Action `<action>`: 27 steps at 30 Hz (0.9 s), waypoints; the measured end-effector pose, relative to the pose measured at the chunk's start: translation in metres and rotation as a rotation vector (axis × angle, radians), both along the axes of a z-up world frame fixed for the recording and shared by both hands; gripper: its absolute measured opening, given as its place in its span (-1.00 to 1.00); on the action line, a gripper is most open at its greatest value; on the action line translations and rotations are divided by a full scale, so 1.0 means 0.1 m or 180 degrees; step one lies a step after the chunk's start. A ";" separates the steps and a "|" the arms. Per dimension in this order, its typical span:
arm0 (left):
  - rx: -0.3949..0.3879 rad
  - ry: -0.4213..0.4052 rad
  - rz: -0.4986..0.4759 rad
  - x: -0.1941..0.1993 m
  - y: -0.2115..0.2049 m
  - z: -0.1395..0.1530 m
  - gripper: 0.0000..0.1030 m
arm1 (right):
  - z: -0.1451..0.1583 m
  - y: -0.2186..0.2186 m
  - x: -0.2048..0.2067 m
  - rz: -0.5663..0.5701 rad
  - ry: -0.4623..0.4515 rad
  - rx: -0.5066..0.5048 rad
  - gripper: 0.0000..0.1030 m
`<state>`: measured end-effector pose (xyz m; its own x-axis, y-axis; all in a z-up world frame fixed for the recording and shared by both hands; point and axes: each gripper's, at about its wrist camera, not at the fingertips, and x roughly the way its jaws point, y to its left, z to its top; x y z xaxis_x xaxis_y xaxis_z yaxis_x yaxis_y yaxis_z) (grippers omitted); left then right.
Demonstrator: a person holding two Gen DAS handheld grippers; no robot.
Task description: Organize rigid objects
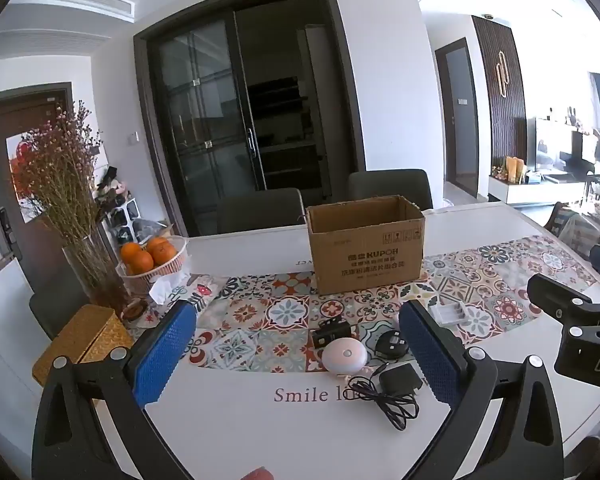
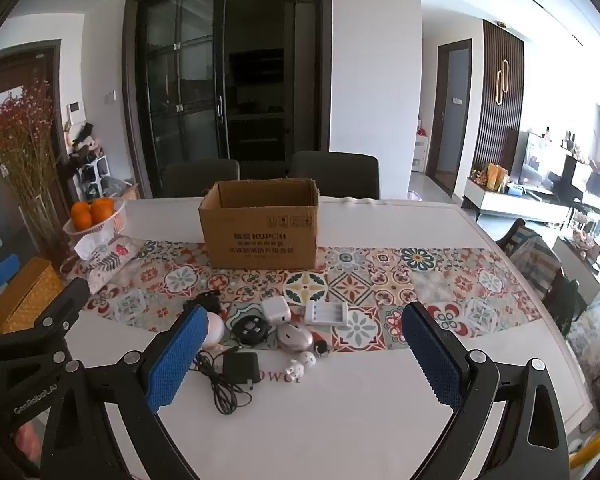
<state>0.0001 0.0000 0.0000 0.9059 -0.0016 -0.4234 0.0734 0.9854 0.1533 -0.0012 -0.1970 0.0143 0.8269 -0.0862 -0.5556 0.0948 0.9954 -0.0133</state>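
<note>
box [image 2: 260, 224] behind charger [image 2: 325, 313]; adapter [image 2: 242, 367] nearest

Right gripper [image 1: 572, 320] cut off by frame edge

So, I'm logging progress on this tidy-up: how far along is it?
Nothing looks done: the cardboard box shows nothing inside from here. Nothing is in hand: the left claw and right claw hang open and empty above the table. All remains: the black adapter, white charger, battery holder, mouse and small figurines lie loose.
</note>
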 end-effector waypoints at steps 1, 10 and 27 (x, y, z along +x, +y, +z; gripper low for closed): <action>-0.0003 0.0005 -0.0002 0.00 0.00 0.00 1.00 | 0.00 0.00 0.00 -0.0001 -0.0011 -0.0001 0.91; -0.0017 -0.0031 0.0034 0.02 -0.04 -0.03 1.00 | -0.01 -0.01 0.02 -0.0003 0.0020 0.0017 0.91; -0.0040 -0.0024 0.0003 0.02 0.02 0.01 1.00 | -0.01 -0.01 0.03 -0.0008 0.0009 -0.0005 0.91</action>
